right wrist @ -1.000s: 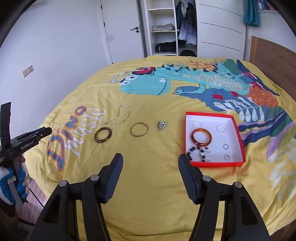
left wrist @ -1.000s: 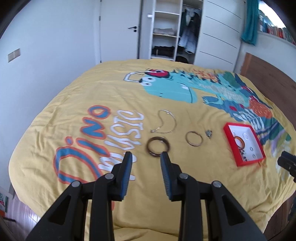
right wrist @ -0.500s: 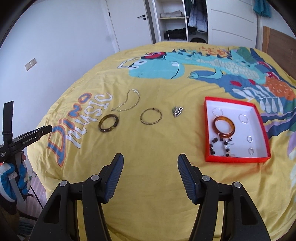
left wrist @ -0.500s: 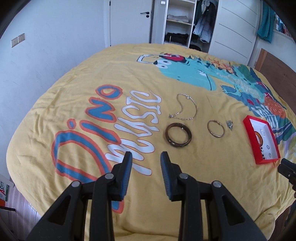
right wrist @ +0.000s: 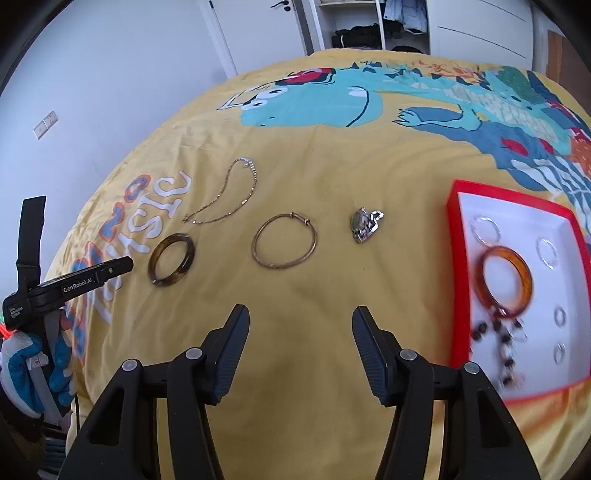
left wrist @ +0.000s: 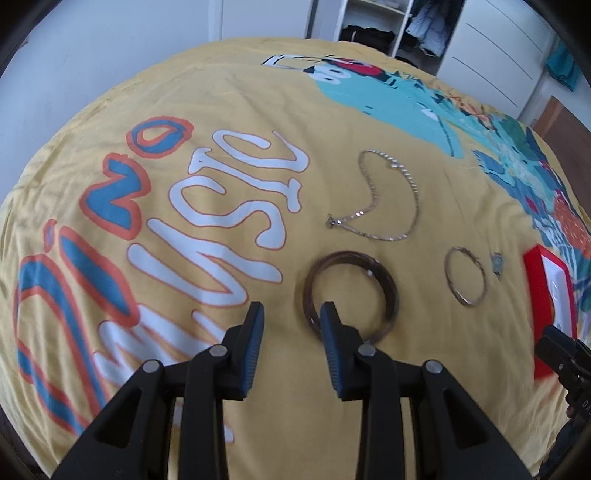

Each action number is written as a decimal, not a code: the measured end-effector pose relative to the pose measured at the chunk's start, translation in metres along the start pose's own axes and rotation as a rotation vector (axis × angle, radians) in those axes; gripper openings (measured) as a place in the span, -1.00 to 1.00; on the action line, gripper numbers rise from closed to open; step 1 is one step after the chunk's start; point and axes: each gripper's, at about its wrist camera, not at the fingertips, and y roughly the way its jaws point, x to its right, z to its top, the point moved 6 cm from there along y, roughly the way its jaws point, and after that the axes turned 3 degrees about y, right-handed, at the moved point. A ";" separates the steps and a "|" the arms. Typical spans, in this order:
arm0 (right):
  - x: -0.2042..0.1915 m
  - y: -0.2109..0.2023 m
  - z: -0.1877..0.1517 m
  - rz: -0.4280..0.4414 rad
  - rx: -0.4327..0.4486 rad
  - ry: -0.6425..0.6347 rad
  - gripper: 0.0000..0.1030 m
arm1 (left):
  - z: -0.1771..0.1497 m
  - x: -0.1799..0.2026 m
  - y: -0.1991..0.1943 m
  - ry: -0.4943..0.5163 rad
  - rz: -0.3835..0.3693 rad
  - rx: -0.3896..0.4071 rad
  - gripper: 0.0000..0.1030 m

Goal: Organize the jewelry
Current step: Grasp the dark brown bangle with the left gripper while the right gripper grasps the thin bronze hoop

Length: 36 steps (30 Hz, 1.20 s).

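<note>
A dark brown bangle [left wrist: 351,293] [right wrist: 171,264] lies on the yellow bedspread. My left gripper [left wrist: 291,317] is open just above it, the right finger over the bangle's near left rim. A chain necklace [left wrist: 384,201] [right wrist: 225,195], a thin gold bangle [left wrist: 465,280] [right wrist: 284,240] and a silver charm [left wrist: 498,263] [right wrist: 364,225] lie beside it. A red tray [right wrist: 454,236] [left wrist: 533,280] holds an orange bangle [right wrist: 504,280], several rings and a beaded piece. My right gripper [right wrist: 299,332] is open and empty, near the thin gold bangle.
The bedspread [right wrist: 332,166] has a dinosaur print and covers the whole bed. A wardrobe with open shelves [left wrist: 373,22] and a door stand behind the bed. A wooden headboard [left wrist: 569,125] is at the right. The bed's near edge drops off close below both grippers.
My left gripper has moved forward and down to the dark brown bangle. My right gripper has moved closer to the bed, toward the thin gold bangle. Both stay open.
</note>
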 end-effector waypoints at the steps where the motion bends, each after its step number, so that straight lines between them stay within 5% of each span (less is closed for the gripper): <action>1: 0.000 0.007 0.004 0.001 -0.001 -0.002 0.11 | 0.002 -0.001 0.006 -0.007 0.008 -0.001 -0.41; 20: 0.004 0.071 0.024 0.014 -0.031 0.020 0.11 | 0.004 -0.003 0.040 -0.028 -0.064 0.000 -0.24; 28: 0.011 0.089 0.028 0.022 -0.037 0.062 -0.19 | 0.000 0.002 0.047 0.016 -0.025 0.008 -0.26; 36: 0.007 0.111 0.038 0.033 -0.046 0.070 -0.19 | -0.001 0.009 0.051 0.059 0.012 0.022 -0.29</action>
